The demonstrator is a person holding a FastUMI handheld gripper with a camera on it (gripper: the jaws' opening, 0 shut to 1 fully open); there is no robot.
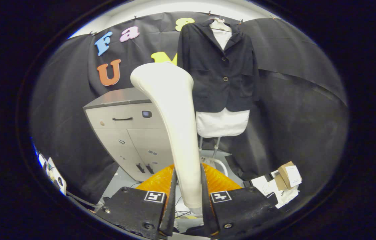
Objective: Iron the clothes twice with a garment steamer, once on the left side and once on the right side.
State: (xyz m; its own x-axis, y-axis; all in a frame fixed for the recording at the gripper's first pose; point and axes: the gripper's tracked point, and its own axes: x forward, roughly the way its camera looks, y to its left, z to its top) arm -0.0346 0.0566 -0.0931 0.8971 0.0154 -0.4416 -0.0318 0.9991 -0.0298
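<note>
My gripper (188,193) is shut on the white handle of the garment steamer (174,123), with both fingers (172,196) pressed against its sides. The steamer rises upright from between the fingers and its head curves up and to the left. Beyond it, to the right of the steamer's head, a dark blazer (221,66) hangs on a hanger over a white shirt (222,123), whose hem shows below the jacket. The steamer head is well short of the clothes and its edge overlaps the blazer's left sleeve in my sight.
A grey cabinet (124,130) with drawers and handles stands left of the clothes. The metal foot of the garment stand (212,160) shows beneath the shirt. Cardboard boxes and papers (282,181) lie on the floor to the right. Cables and a small device (53,173) sit far left.
</note>
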